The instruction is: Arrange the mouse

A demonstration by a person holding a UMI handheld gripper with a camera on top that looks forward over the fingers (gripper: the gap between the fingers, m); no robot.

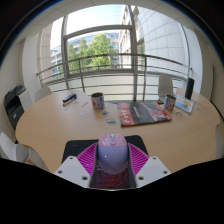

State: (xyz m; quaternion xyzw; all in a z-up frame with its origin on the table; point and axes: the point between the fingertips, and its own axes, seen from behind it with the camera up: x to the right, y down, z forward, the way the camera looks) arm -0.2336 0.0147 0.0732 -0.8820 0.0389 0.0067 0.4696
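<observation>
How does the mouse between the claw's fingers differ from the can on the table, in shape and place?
The mouse is low and rounded; the can is an upright cylinder. The mouse sits between the fingers of the claw, on a dark mat; the can stands well beyond them. The mouse looks pale; the can is darker. Both rest on the same round table.

No text, label, brand, number or sign can be read on anything here.

The claw grips a grey mouse between its pink pads above the desk, a can at eleven o'clock beyond
</observation>
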